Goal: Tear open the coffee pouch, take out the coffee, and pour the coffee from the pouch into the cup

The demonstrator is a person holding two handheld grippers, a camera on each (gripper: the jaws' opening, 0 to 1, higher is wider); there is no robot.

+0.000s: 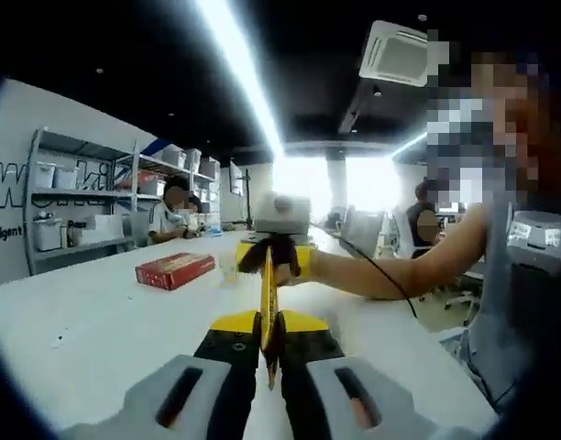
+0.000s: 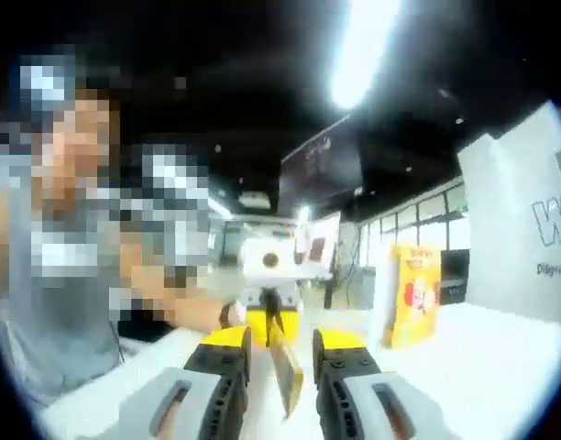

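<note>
A thin yellow coffee pouch (image 1: 267,307) runs edge-on from my left gripper (image 1: 268,353), which is shut on its near end, toward my right gripper (image 1: 270,259) held up over the table by a person's hand. In the right gripper view the pouch's (image 2: 287,378) other end hangs between the right gripper's (image 2: 283,353) jaws, which stand apart with a gap on each side of it. My left gripper (image 2: 272,312) faces it from straight ahead. A small pale cup-like thing (image 1: 227,266) stands on the table beyond; it is too blurred to be sure.
A red box (image 1: 175,269) lies on the white table (image 1: 88,321) at the left. A yellow-and-red package (image 2: 413,295) stands upright on the table (image 2: 500,357). A person's bare arm (image 1: 390,270) reaches in from the right. Shelves (image 1: 79,197) with bins and seated people are at the back.
</note>
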